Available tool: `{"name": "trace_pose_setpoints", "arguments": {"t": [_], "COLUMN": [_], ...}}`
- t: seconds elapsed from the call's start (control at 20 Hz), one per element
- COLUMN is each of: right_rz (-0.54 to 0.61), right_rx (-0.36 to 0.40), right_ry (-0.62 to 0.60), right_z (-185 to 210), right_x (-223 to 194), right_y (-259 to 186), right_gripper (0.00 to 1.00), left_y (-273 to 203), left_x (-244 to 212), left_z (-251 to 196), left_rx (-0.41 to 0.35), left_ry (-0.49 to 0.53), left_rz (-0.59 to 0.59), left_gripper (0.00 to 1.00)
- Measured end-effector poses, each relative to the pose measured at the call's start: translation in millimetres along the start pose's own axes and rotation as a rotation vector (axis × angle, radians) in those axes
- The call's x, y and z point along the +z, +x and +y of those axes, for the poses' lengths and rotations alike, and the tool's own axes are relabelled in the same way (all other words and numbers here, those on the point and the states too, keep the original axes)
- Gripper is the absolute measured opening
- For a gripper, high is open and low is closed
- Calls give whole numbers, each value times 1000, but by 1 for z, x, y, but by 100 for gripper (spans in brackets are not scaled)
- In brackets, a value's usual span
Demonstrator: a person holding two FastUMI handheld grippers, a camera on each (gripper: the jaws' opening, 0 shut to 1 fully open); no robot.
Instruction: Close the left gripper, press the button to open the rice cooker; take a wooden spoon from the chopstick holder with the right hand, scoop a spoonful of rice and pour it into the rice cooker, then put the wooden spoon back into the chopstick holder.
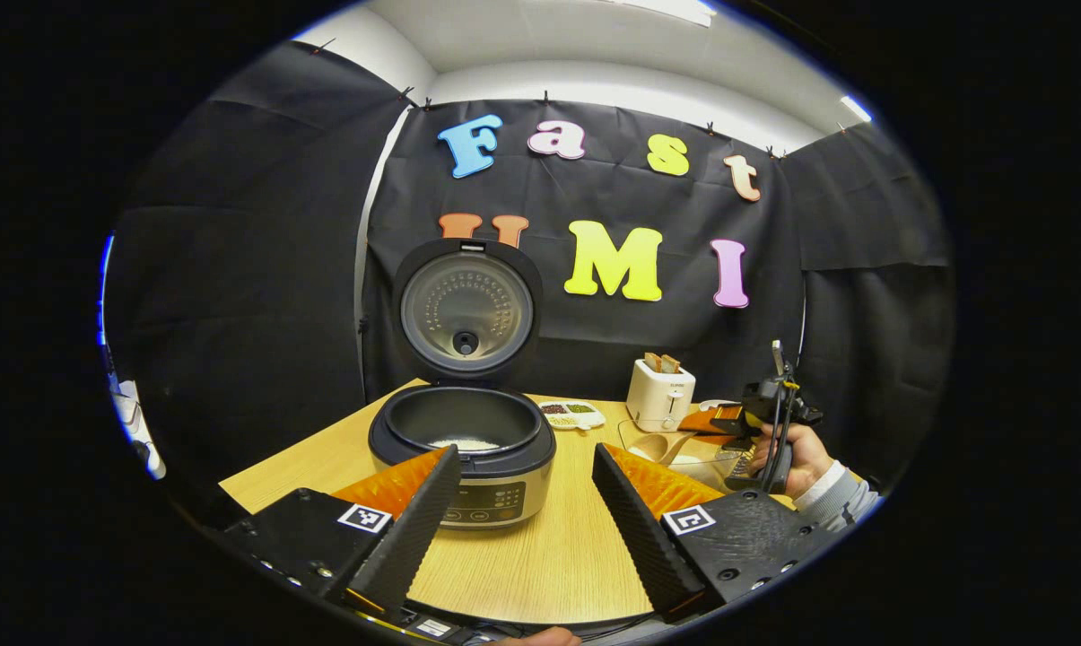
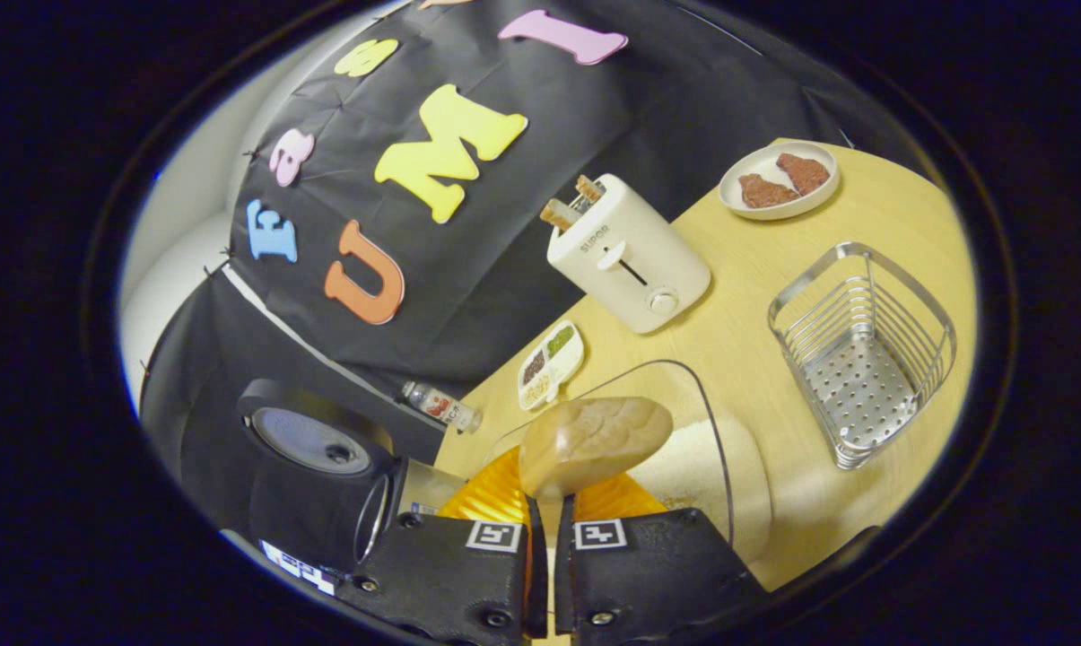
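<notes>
Two containers: the open rice cooker, frame centre, holds some rice; the clear tub holds rice beneath the wooden spoon, clamped in the right gripper; left gripper spread apart.

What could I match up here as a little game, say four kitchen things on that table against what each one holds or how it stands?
Things:
1. rice cooker
2. toaster
3. wooden spoon
4. metal basket

States:
A. held between the right gripper's fingers
B. nothing in it
C. lid raised, some rice in the pot
D. bread slices sticking out of the top

Pairs: 1-C, 2-D, 3-A, 4-B
</notes>
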State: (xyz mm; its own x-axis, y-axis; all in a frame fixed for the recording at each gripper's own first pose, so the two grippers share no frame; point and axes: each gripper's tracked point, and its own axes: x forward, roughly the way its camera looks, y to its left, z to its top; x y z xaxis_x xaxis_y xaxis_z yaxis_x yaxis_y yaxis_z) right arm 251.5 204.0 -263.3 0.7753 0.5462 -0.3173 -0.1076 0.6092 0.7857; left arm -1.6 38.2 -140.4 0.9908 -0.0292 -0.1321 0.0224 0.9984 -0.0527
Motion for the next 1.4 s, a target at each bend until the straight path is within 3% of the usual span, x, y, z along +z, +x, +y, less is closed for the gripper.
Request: {"name": "trace_pose_setpoints", "arguments": {"t": [0.15,0.45,0.55,0.6,0.7,0.75,1.05,1.4], "right_rz": [-50,-94,-78,-74,-69,-62,27,117], "right_rx": [53,226,234,235,244,255,356,387], "right_ry": [80,361,420,434,462,478,599,526], "right_z": [9,27,25,25,29,34,81,157], "right_x": [18,43,43,44,46,45,28,-15], "right_y": [-18,-43,-44,-46,-51,-50,-53,-29], "right_gripper": [8,8,3,8,3,8,8,8], "left_y": [-3,-10,-11,-14,-18,-20,-35,-54], "left_x": [2,7,7,8,9,10,10,17], "left_z": [-2,-7,-10,-9,-7,-6,6,28], "left_rx": [-1,-4,-7,-5,-1,2,20,39], "left_ry": [2,20,23,25,27,27,12,20], "left_rz": [-5,-10,-9,-11,-17,-19,-31,-63], "left_gripper": [95,95,95,94,95,95,94,94]}}
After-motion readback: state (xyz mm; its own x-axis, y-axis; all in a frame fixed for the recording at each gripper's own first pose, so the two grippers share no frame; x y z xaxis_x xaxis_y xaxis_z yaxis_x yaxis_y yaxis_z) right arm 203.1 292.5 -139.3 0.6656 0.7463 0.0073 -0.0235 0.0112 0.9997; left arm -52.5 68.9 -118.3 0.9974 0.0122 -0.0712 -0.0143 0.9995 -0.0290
